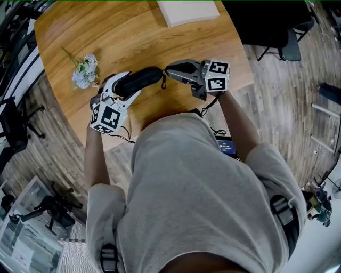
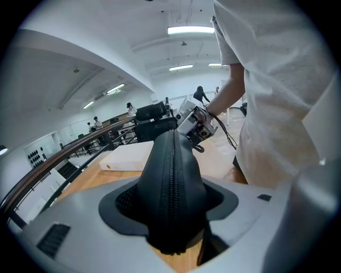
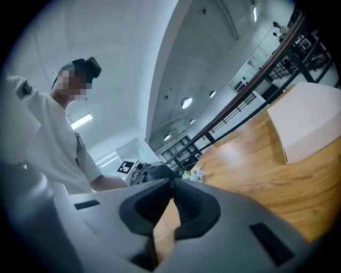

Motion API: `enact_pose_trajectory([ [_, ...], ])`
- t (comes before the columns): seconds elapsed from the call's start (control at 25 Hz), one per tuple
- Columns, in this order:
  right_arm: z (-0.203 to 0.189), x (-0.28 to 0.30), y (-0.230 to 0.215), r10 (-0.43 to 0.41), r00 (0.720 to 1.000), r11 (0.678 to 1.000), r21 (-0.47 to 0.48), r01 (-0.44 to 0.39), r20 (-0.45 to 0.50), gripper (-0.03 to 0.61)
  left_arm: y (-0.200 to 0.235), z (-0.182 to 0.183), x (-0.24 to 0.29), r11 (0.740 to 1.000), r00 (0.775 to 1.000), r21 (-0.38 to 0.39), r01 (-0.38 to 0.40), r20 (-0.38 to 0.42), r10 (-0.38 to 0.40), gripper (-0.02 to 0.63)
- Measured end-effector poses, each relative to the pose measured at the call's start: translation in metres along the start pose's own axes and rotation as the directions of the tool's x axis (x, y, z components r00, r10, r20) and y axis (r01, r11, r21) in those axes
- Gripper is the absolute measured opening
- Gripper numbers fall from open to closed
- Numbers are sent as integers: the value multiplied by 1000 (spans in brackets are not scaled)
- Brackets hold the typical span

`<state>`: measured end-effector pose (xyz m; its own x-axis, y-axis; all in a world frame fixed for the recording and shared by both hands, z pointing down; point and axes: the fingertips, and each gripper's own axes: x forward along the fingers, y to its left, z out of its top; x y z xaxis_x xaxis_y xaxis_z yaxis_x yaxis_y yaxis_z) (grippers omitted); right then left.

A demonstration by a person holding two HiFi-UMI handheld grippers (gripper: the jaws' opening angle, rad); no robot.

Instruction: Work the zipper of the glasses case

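Holding the black glasses case [image 1: 139,80] in the left gripper [image 1: 127,87]: jaws spread wide and clamped on both flanks of the case's left end, with the zipper [image 2: 171,181] turned upward. Kept over the near part of the round wooden table [image 1: 133,37], long axis running left to right. Meeting the case's right end with the right gripper [image 1: 168,70], pads pressed together tip to tip, possibly on the zipper pull, though too small to make out. Just under that end, a small dark loop [image 1: 163,82] hanging down. Left of the left gripper, close by on the wood, a little bunch of pale flowers [image 1: 85,71]. At the far edge, well apart from both tools, a flat white box [image 1: 187,11].
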<state>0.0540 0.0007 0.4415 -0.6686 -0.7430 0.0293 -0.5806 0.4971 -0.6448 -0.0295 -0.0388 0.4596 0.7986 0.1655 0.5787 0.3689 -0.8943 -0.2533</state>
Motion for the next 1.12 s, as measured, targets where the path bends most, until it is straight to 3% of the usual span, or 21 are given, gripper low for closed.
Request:
enact_pose_trajectory([
  [0.16,3,-2,-6,-83,996,996,-33,83,-15,41,0,-5,8,999,999,-34,-17,-52,15,281],
  [0.36,-1,-4,-8,-205,975,969,-160,190,-83,25,-6,-13,18,998,992,-62,-26,-129,17,278],
  [0.64,4,-5,-6,-260,962,955,-165,245,-78,25,-4,-14,23,997,985,-33,-68,-161,62,278],
  [0.88,10,-5,-5,-319,945,930,-215,298,-70,25,-2,-19,30,992,977,-78,-101,-197,84,275],
  [1.12,14,-6,-1,-309,950,938,-179,297,-42,25,-5,-22,38,984,971,-143,-111,-227,76,268],
])
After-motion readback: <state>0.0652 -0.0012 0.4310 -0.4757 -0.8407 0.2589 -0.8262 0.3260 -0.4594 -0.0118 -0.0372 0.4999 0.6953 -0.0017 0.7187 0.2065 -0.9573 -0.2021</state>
